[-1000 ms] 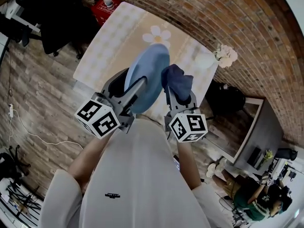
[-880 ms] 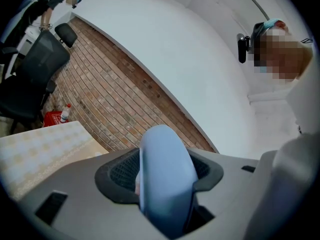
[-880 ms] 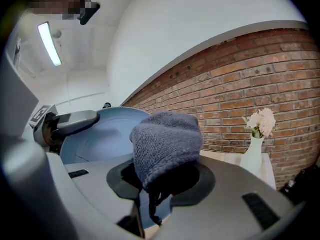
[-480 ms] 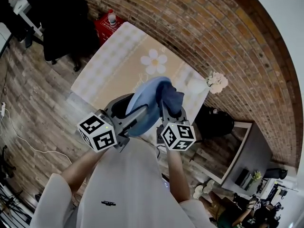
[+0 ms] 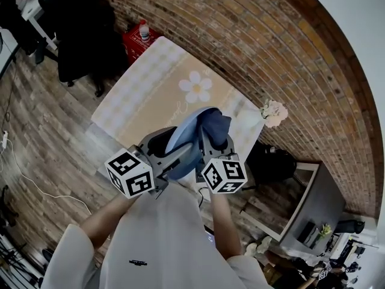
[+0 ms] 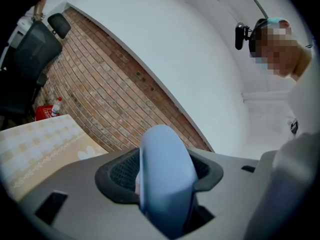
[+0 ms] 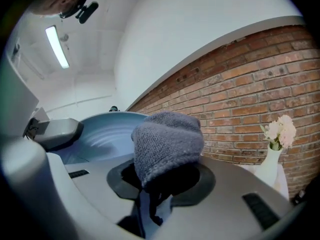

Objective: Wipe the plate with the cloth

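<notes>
A light blue plate (image 5: 183,138) is held up on edge above the table, with my left gripper (image 5: 170,152) shut on its rim. The left gripper view shows the plate (image 6: 165,184) edge-on between the jaws. My right gripper (image 5: 215,141) is shut on a dark blue knitted cloth (image 5: 216,126), which rests against the plate's right face. In the right gripper view the bunched cloth (image 7: 167,146) bulges out of the jaws, and the plate (image 7: 102,136) lies just to its left, touching or nearly so.
Below lies a table (image 5: 144,95) with a beige checked cover and a daisy print (image 5: 195,87). A white vase of flowers (image 5: 272,112) stands at its right end by the brick wall (image 5: 240,47). A red box with a bottle (image 5: 139,36) sits beyond the far end.
Both grippers have drawn closer together and slightly lower in view. The cloth now lies tighter against the plate's face; the head camera has shifted a little.
</notes>
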Motion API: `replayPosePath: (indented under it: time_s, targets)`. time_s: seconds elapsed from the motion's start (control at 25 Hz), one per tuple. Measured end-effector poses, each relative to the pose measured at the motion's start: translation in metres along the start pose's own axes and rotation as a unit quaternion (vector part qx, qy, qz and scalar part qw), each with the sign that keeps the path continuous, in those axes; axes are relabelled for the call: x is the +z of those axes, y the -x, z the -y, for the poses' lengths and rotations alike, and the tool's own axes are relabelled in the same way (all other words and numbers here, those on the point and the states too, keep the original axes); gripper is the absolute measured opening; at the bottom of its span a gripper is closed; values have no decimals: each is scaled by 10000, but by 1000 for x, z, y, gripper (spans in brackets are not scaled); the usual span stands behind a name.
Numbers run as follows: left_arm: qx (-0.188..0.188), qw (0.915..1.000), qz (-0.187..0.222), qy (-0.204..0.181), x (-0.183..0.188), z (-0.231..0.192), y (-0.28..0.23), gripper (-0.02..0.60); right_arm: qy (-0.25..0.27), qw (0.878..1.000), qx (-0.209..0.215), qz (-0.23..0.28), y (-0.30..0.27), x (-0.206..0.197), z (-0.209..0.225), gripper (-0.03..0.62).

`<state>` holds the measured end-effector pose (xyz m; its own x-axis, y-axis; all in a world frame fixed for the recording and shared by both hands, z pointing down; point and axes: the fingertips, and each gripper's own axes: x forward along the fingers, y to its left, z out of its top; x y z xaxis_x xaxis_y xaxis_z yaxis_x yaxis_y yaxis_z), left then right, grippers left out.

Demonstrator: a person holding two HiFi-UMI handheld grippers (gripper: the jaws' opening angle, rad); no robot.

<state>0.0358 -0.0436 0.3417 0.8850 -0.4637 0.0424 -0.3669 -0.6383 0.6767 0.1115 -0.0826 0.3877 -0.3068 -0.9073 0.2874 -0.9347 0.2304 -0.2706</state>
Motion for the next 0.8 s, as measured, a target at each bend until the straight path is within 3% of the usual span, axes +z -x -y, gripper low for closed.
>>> replayPosePath:
  time_s: [0.48,0.8]
  targets:
    - [-8,9999,-87,113,-2,-5,-10,259,168,9907,1268,464,10,8,-47,132]
    - [-8,9996,-5,287,3,-16,-13,259,-176,9806,1919,372,12,-1,-71,132]
